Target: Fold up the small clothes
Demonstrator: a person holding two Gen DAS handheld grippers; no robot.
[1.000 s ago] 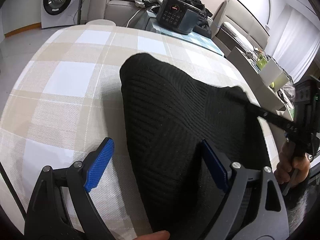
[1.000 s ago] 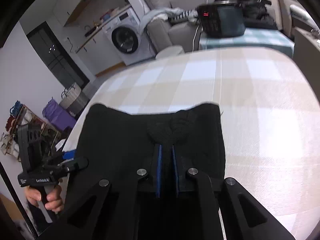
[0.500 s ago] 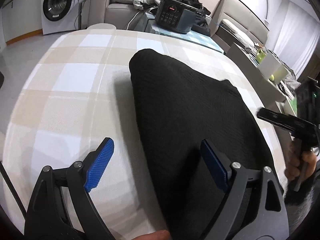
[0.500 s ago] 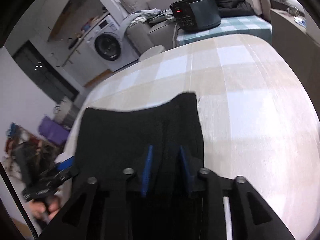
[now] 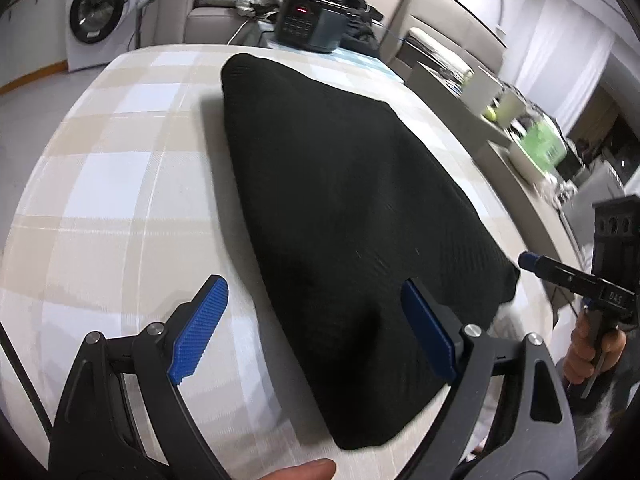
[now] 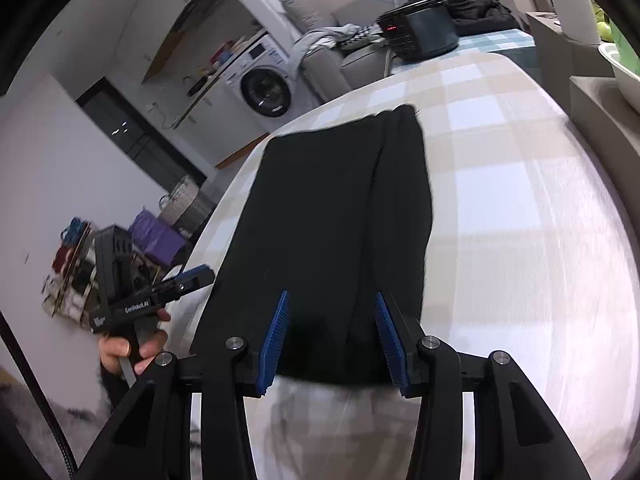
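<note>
A black knit garment (image 5: 340, 184) lies folded flat on the checked tablecloth (image 5: 112, 184); it also shows in the right wrist view (image 6: 340, 216). My left gripper (image 5: 316, 328) is open and empty, its blue pads over the garment's near left edge. My right gripper (image 6: 332, 336) is open and empty, just above the garment's near end. The right gripper also shows at the right of the left wrist view (image 5: 560, 276), off the garment's corner. The left gripper shows at the left of the right wrist view (image 6: 188, 280).
A dark appliance with a red display (image 5: 312, 26) stands beyond the table's far end (image 6: 420, 32). A washing machine (image 5: 96, 28) and a sofa with clothes (image 5: 208, 12) are behind. Shelves with a green box (image 5: 544, 148) run along the right.
My right gripper has opened and let go of the garment, then drawn back toward its near end. The garment has settled flat. My left gripper stays open and has pulled back a little.
</note>
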